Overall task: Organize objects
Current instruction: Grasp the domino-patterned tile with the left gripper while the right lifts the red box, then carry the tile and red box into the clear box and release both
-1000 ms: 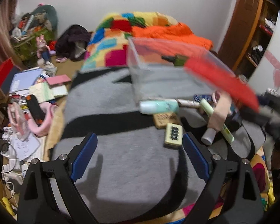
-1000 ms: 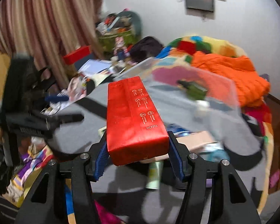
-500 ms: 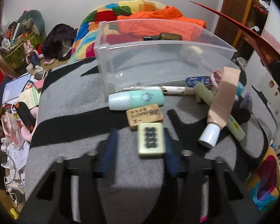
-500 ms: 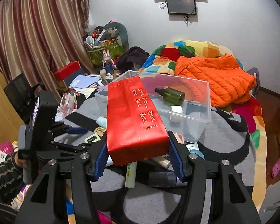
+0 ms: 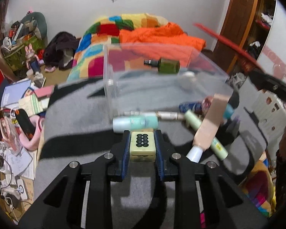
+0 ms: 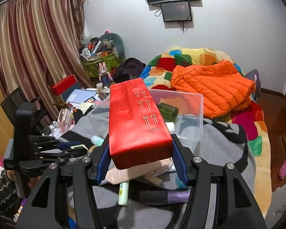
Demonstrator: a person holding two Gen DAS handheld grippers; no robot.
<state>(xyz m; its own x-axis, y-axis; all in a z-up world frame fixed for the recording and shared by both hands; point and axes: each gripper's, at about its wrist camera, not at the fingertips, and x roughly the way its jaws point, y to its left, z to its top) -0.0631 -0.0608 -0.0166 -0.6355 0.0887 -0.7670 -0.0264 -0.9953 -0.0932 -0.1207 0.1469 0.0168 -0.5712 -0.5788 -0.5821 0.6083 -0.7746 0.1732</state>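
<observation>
The left gripper [image 5: 142,148] is clamping the cream rectangular mahjong tile with nine dark circles on its face [image 5: 142,143]: its blue-padded jaws have just been closing from wide apart and are now pressing on the tile's two long sides. A second ago the tile was lying loose on the grey and black striped blanket [image 5: 76,118] near the pile's left edge; now it is sitting between the pads, and it is filling more of the view, which I am reading as the start of a lift. Just beyond the tile the mint-green plastic bottle [image 5: 136,121] is lying on its side against the front wall of the clear plastic storage bin [image 5: 112,87], and the beige squeeze tube with a white cap [image 5: 207,126] is resting to the right, across a pale green tube [image 5: 206,131]. Inside the bin a dark green glass bottle [image 5: 166,64] is already lying on its side.

The right gripper [image 6: 140,159] is gripping the long red paper-wrapped package with white printed symbols [image 6: 137,118], unchanged in width, and it is now reaching over the bin's near rim, closer to it than a second ago.

Both hands are therefore loaded, and the bin looks like the likely destination; the package may need to go in first, since the tile's path to the bin is passing beneath it
</observation>
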